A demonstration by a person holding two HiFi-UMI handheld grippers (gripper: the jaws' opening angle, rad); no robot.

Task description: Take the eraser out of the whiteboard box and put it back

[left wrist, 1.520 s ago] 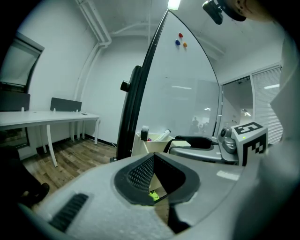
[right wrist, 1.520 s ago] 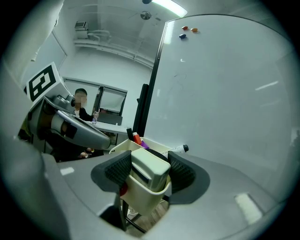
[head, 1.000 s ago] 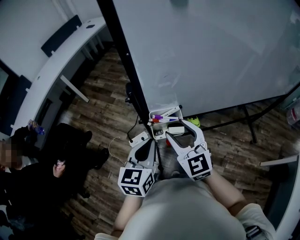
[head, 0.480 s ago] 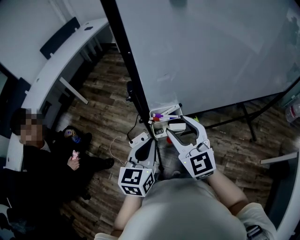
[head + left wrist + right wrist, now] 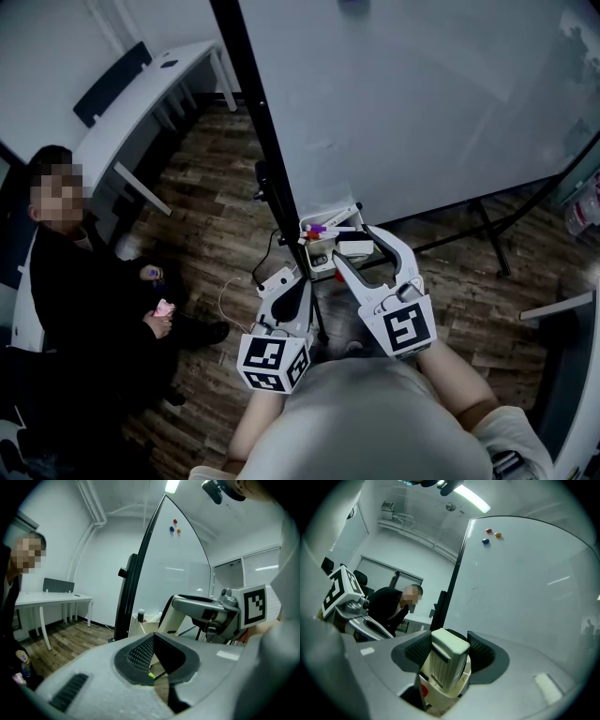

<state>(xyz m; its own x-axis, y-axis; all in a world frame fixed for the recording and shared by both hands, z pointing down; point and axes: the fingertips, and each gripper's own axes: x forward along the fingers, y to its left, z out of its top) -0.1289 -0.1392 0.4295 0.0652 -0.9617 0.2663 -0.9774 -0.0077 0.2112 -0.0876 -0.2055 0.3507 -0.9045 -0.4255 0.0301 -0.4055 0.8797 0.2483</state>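
Observation:
The white eraser (image 5: 352, 247) (image 5: 449, 656) stands upright between the pads of my right gripper (image 5: 359, 251) (image 5: 449, 649), which is shut on it. It hangs just above the white whiteboard box (image 5: 317, 246) (image 5: 440, 700), which is fixed at the whiteboard's lower left corner and holds several markers (image 5: 323, 230). My left gripper (image 5: 281, 283) (image 5: 153, 641) sits lower and to the left of the box (image 5: 140, 623), its pads together with nothing held. In the left gripper view the right gripper (image 5: 206, 611) shows beside the box.
The whiteboard (image 5: 422, 94) fills the upper right on a black stand (image 5: 258, 122) with legs (image 5: 487, 234) on the wood floor. A person in dark clothes (image 5: 84, 300) is at the left, near a white desk (image 5: 141, 94). Magnets (image 5: 490, 532) stick high on the board.
My right gripper has lifted a little with the eraser, away from the box. The person at the left has risen further into view. The left gripper has stayed put.

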